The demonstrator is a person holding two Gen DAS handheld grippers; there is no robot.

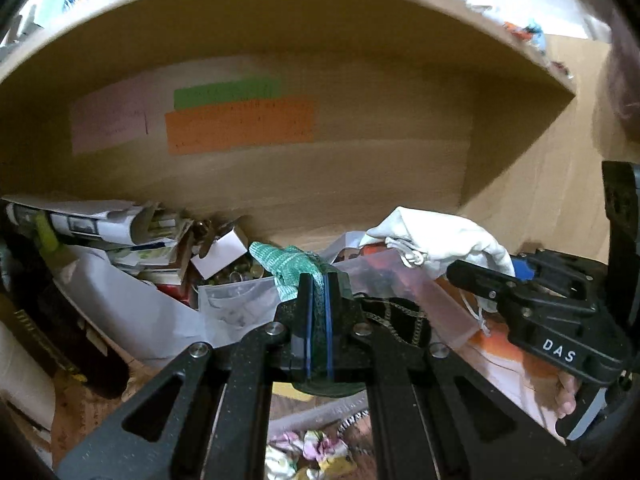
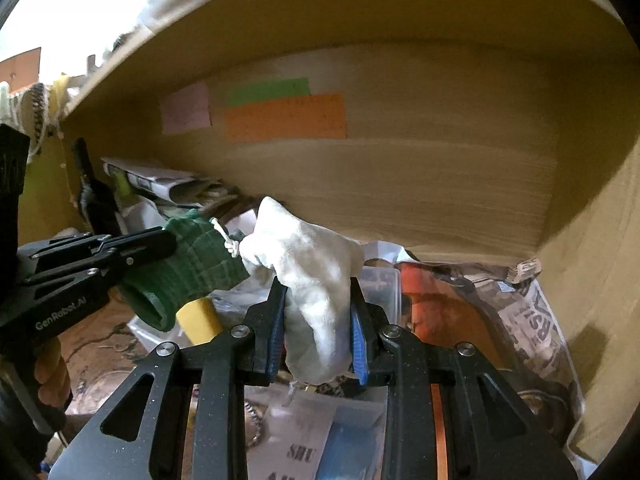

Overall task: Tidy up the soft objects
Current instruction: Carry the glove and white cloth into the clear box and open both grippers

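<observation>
My left gripper (image 1: 319, 280) is shut on a green knitted glove (image 1: 286, 265), held above the cluttered shelf; it also shows in the right wrist view (image 2: 192, 268) at the left. My right gripper (image 2: 318, 284) is shut on a white drawstring cloth pouch (image 2: 312, 264), whose knotted cord (image 2: 230, 242) touches the green glove. In the left wrist view the pouch (image 1: 436, 240) sits at the right, with the right gripper's black fingers (image 1: 484, 280) below it. Both grippers are side by side inside a wooden shelf compartment.
The shelf's back wall (image 1: 360, 168) carries pink, green and orange paper notes (image 1: 240, 126). Below lie clear plastic boxes (image 1: 236, 304), rolled papers (image 1: 92, 220), a newspaper (image 2: 536, 320) and an orange packet (image 2: 432, 304). The right side wall (image 2: 592, 248) is close.
</observation>
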